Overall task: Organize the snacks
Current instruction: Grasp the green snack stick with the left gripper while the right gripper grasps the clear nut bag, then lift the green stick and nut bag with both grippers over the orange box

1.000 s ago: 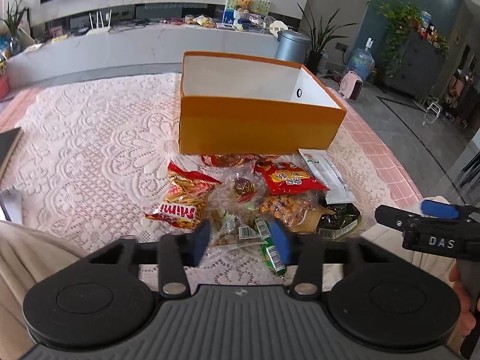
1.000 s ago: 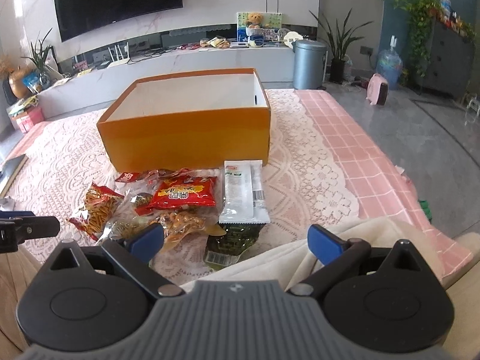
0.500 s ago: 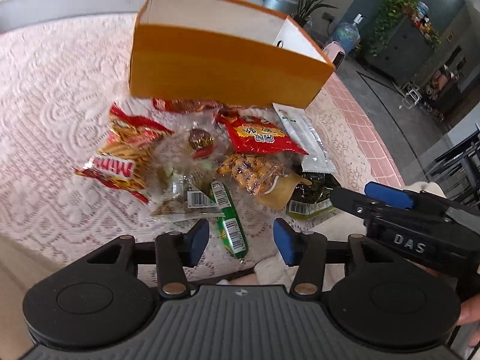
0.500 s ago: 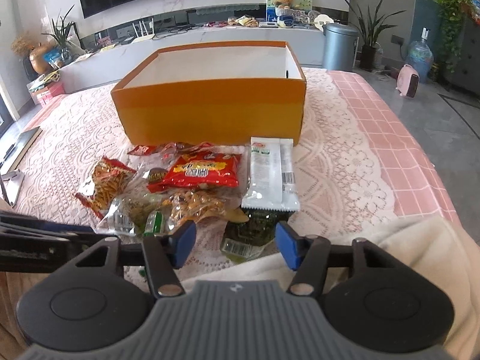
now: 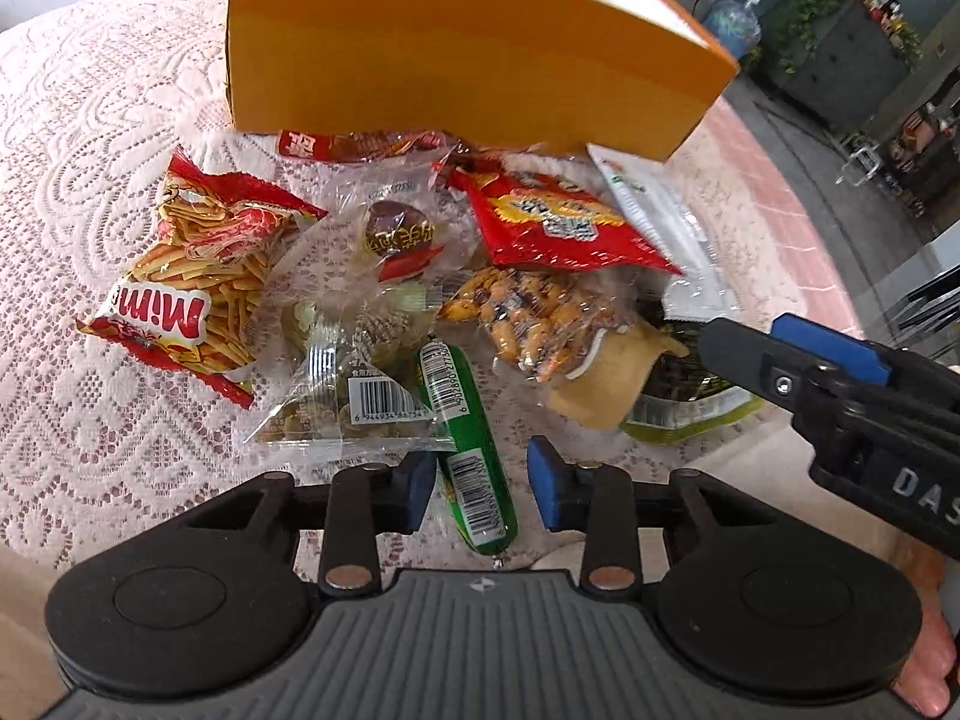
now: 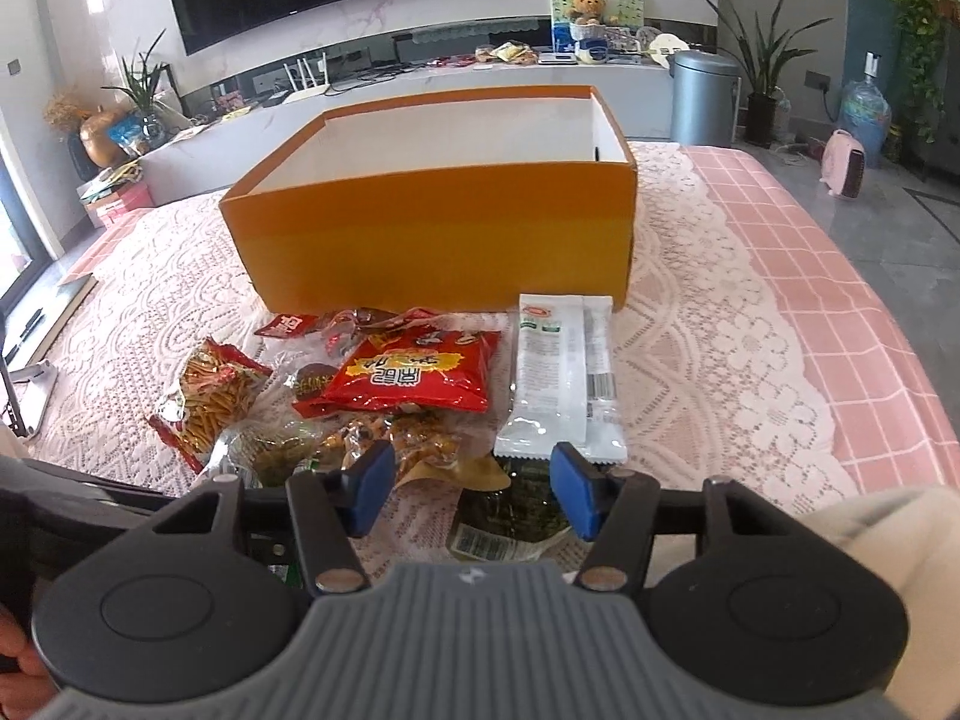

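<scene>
Green wrapping marks the sausage stick [image 5: 474,462], which lies nearest on the lace tablecloth [image 5: 90,120], its near end between the blue pads [image 5: 543,492] of the left gripper [image 5: 480,489]; the fingers are spread wider than the stick and no contact can be made out. Just beyond it, a clear barcoded packet [image 5: 354,402] partly overlaps the stick's far end. The right gripper [image 6: 474,489] is held released over a dark green seaweed pack [image 6: 516,516], with nothing clasped between its pads. Around these are heaped a nut packet [image 5: 540,318], a Mimi stick bag [image 5: 198,276], a red snack bag [image 6: 414,372] and a white sachet [image 6: 555,372]. Farther back, the orange box [image 6: 432,234] stands open and touching the pile; a small red pack [image 5: 360,147] is half hidden against its wall. The box floor is cut from sight.
</scene>
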